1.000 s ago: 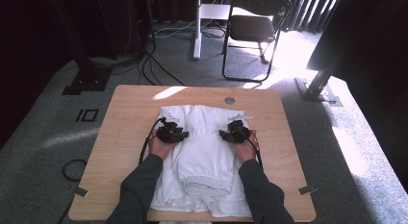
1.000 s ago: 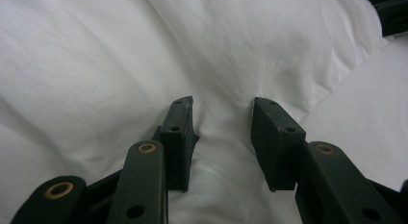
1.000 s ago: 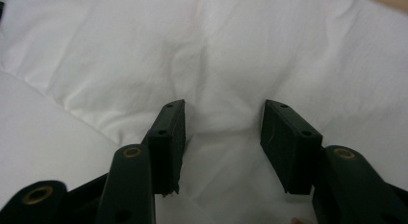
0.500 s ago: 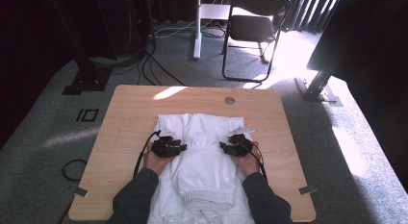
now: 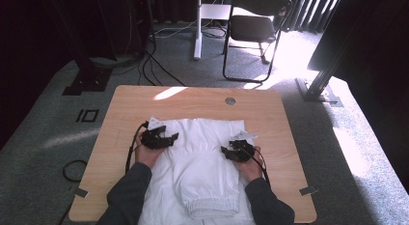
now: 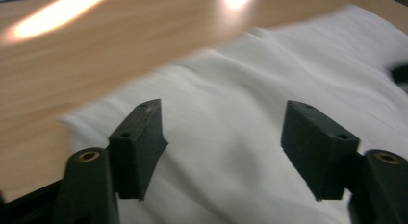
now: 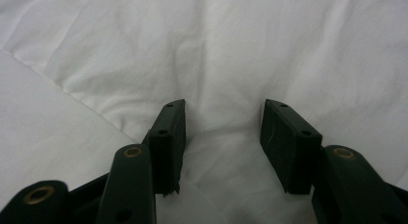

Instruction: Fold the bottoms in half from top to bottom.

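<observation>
High view looks down from the person's side – both gripper views sit close, sharing the white cloth (image 5: 202, 162).

This looks like a lab or studio set up for recording, not a home. A plain wooden desk (image 5: 193, 102) with a cable grommet (image 5: 230, 101) stands alone on grey carpet (image 5: 48, 138). Black metal stands (image 5: 89, 65) with bolted feet flank it, and loose cables (image 5: 154, 56) run across the floor. Tape marks (image 5: 89, 115) sit on the carpet beside the desk. A folding chair (image 5: 255, 32) and a white post (image 5: 197, 27) stand behind, against dark curtains (image 5: 38, 36), with sunlight falling in at the right.
</observation>
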Demonstrator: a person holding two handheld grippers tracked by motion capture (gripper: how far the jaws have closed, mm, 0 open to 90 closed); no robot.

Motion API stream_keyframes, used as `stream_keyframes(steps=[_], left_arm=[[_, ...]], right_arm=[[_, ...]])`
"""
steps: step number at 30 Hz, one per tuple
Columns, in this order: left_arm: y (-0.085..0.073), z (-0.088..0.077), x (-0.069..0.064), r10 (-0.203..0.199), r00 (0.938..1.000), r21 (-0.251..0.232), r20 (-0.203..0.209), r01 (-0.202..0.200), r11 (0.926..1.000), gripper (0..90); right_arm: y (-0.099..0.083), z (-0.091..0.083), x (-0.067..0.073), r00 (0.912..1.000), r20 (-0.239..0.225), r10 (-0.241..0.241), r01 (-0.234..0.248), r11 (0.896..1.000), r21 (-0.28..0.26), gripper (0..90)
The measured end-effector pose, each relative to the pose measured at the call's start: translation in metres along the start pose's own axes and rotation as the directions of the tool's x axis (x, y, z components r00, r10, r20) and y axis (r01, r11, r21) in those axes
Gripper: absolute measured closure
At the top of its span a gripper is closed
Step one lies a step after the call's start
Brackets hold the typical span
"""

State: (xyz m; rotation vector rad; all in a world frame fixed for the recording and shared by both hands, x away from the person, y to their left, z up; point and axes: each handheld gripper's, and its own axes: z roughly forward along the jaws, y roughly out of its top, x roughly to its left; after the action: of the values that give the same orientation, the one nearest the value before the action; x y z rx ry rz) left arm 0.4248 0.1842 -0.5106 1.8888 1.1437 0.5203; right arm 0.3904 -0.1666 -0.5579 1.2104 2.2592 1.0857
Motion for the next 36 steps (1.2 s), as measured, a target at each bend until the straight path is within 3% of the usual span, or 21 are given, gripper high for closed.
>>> stream_keyframes(steps=[3, 9, 13, 16, 19, 21, 23, 25, 28, 32, 36], left_arm=[[0.007, 0.016, 0.02, -0.055, 0.9956, 0.04, -0.076, 0.058, 0.9975, 21.7], [0.002, 0.045, 0.038, -0.146, 0.9851, 0.146, -0.091, 0.158, 0.9765, 17.2], [-0.005, 0.049, 0.04, -0.164, 0.9822, 0.167, -0.091, 0.177, 0.9699, 16.5], [-0.008, 0.047, 0.038, -0.142, 0.9869, 0.168, -0.076, 0.153, 0.9738, 18.3], [-0.007, 0.043, 0.035, -0.121, 0.9926, 0.195, -0.007, 0.121, 0.9734, 41.1], [-0.006, 0.042, 0.035, -0.136, 0.9902, 0.219, 0.032, 0.126, 0.9676, 57.0], [-0.006, 0.043, 0.037, -0.153, 0.9867, 0.231, 0.056, 0.136, 0.9634, 66.9], [-0.006, 0.044, 0.037, -0.153, 0.9856, 0.23, 0.07, 0.134, 0.964, 71.6], [-0.006, 0.044, 0.037, -0.153, 0.9854, 0.228, 0.076, 0.132, 0.9647, 72.9], [-0.007, 0.045, 0.038, -0.157, 0.9843, 0.223, 0.081, 0.136, 0.9653, 73.2], [-0.007, 0.045, 0.038, -0.157, 0.984, 0.221, 0.084, 0.135, 0.9659, 73.3]], right_arm=[[-0.001, 0.0, 0.0, 1.0, -0.001, 0.004, -0.004, 1.0, -0.005, 50.7], [-0.001, 0.0, 0.0, 1.0, -0.002, 0.007, -0.007, 1.0, -0.008, 50.7], [-0.001, -0.001, 0.0, 0.9999, 0.0, 0.013, -0.013, 1.0, -0.005, 50.7], [-0.003, -0.003, 0.002, 0.9999, 0.005, 0.015, -0.015, 1.0, 0.001, 50.7], [-0.004, -0.006, 0.002, 0.9997, 0.001, 0.023, -0.023, 1.0, 0.008, 50.7], [-0.003, -0.008, 0.001, 0.9994, -0.006, 0.033, -0.033, 0.999, 0.022, 50.7], [0.001, -0.012, -0.003, 0.9989, -0.01, 0.046, -0.046, 0.999, 0.028, 49.5], [0.007, -0.018, -0.011, 0.9975, 0.038, 0.059, -0.059, 0.998, -0.01, 47.3], [0.025, -0.025, -0.034, 0.987, 0.092, 0.132, -0.127, 0.99, -0.059, 37.7], [0.046, -0.012, -0.068, 0.9633, 0.122, 0.239, -0.236, 0.971, -0.042, 28.8], [0.053, 0.01, -0.088, 0.9462, 0.124, 0.299, -0.3, 0.954, -0.006, 26.4]])
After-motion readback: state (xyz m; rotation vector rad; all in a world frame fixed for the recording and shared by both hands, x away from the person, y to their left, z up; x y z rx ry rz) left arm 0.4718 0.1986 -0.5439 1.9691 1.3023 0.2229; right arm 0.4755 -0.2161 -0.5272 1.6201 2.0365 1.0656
